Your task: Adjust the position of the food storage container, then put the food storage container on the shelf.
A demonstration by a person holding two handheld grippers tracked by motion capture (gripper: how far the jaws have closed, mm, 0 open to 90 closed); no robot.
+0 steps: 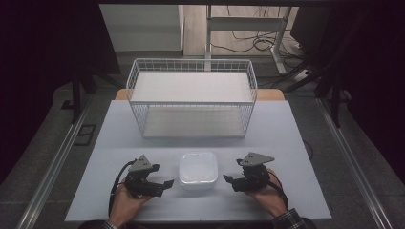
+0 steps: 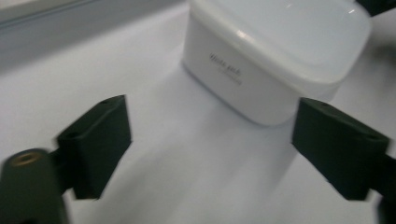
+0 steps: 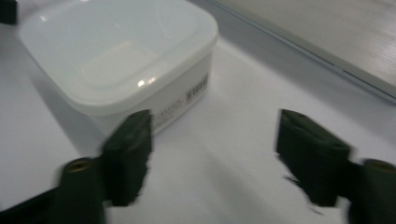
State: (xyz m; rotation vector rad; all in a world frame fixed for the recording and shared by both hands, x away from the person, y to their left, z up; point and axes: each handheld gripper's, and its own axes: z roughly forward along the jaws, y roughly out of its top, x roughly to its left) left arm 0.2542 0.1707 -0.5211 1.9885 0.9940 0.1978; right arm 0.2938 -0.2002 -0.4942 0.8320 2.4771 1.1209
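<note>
1. The left gripper (image 1: 165,183) rests low over the near part of the bench (image 1: 119,138), held in the person's left hand (image 1: 128,200), palm turned up and the forearm coming in from the bottom edge of the high view. It points toward the right, at the white tub (image 1: 198,168).
2. Its fingers (image 2: 95,142) are spread wide with nothing between them; in the left gripper view the tub (image 2: 275,51) lies ahead of them, apart from both pads.
3. The right gripper (image 1: 228,180) mirrors it on the other side, cradled in the right hand (image 1: 267,195), and points left at the tub.
4. Its fingers (image 3: 128,154) are likewise spread and grip nothing. In the right gripper view the near corner of the tub (image 3: 121,60) sits just behind the left-hand finger; whether they touch cannot be told through the blur.
5. The tub stands upright on the bench between the two grippers, its lid on, near the front edge and in front of the wire basket (image 1: 191,98).
6. Count: two grippers, two hands, one lidded white tub, one white wire basket.
7. The basket stands at the far half of the bench, well apart from both grippers.
8. Each gripper carries a grey three-cornered plate on top and trails a black cable back past the wrist.
</note>
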